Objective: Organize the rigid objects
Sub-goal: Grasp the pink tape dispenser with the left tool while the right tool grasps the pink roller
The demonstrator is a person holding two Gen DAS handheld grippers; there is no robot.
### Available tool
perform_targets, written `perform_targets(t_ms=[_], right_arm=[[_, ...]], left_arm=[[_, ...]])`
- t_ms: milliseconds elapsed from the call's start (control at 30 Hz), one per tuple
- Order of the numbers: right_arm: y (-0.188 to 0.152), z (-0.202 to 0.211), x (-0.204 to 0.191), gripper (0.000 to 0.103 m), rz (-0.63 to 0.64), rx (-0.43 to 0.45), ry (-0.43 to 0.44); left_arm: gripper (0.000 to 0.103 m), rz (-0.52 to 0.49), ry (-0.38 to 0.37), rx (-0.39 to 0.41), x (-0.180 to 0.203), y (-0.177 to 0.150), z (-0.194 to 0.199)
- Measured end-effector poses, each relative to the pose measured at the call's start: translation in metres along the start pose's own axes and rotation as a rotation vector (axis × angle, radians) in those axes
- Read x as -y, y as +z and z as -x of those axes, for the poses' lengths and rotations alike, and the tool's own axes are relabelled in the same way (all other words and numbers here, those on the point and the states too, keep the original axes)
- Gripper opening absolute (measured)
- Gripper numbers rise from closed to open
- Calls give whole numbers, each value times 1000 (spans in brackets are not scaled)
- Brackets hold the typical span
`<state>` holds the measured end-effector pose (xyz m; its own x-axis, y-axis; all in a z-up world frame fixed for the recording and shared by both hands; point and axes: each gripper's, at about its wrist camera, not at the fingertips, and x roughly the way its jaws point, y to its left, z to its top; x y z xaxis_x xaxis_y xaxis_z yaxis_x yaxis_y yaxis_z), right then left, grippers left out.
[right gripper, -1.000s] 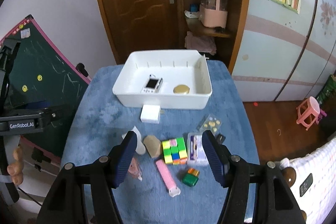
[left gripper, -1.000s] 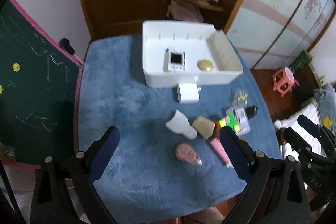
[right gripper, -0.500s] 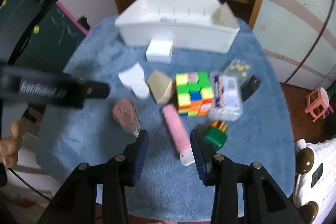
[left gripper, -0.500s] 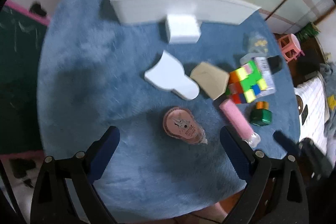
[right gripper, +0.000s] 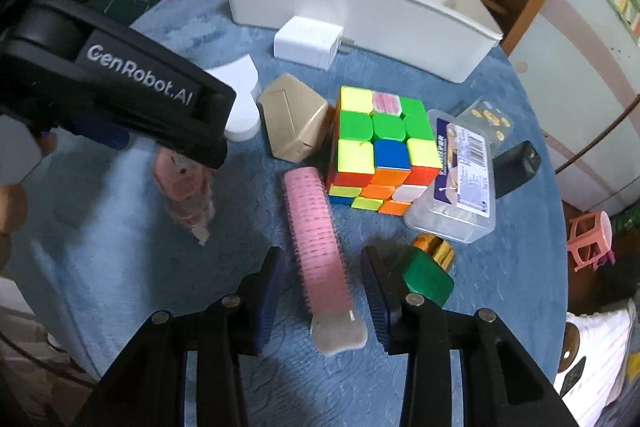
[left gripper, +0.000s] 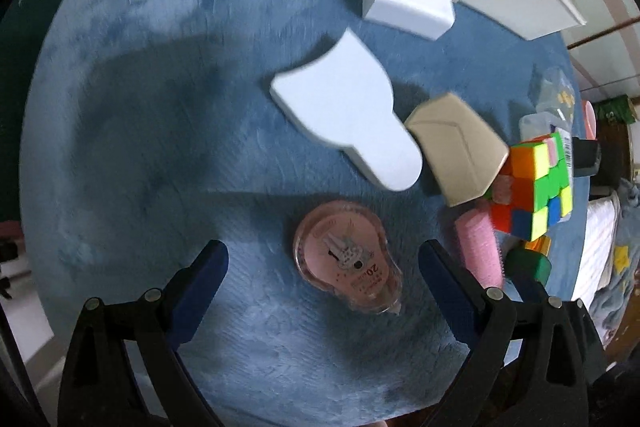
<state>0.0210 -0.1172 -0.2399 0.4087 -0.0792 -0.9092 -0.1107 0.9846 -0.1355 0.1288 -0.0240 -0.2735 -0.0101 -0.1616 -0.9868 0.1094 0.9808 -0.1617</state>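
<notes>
A bristly pink hair roller (right gripper: 318, 231) lies on blue plush cloth (right gripper: 120, 259), in front of the glossy colour cube (right gripper: 380, 143), between the parted pads of the right gripper (right gripper: 323, 287), seemingly untouched. Step: reaching. Next, close and carry it to the white plastic bin (right gripper: 360, 3) behind the cube. The left gripper (left gripper: 322, 275), wide open, hovers over a smooth pink tape dispenser (left gripper: 346, 263).

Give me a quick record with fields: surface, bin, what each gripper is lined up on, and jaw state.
surface: blue fleece cloth
bin: white bin, far edge
left gripper: open, straddling pink correction tape, not touching
right gripper: open, narrow, either side of pink hair roller, pads not pressing
nearby: colour cube
</notes>
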Motion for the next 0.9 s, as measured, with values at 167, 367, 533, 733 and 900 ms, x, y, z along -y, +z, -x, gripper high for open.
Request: perform_targets(t_ms=[167,367,533,733,900], right_arm=[[3,-10,-3,35,53,-29,26],[4,-17,-4,34,71,-52,46],[7,-20,1,33,44,-70,80],[13,-25,8,31,35,-86,99],[11,-25,10,27,12,-94,110]], left_arm=[[97,50,7,-41,-4,-10,-12],[97,33,85,-32,3,-17,-18],[97,29,155,-45,13,-23,-26],[80,68,142,-40,8,-19,-22],[45,44,129,-20,-8,-20,-15]])
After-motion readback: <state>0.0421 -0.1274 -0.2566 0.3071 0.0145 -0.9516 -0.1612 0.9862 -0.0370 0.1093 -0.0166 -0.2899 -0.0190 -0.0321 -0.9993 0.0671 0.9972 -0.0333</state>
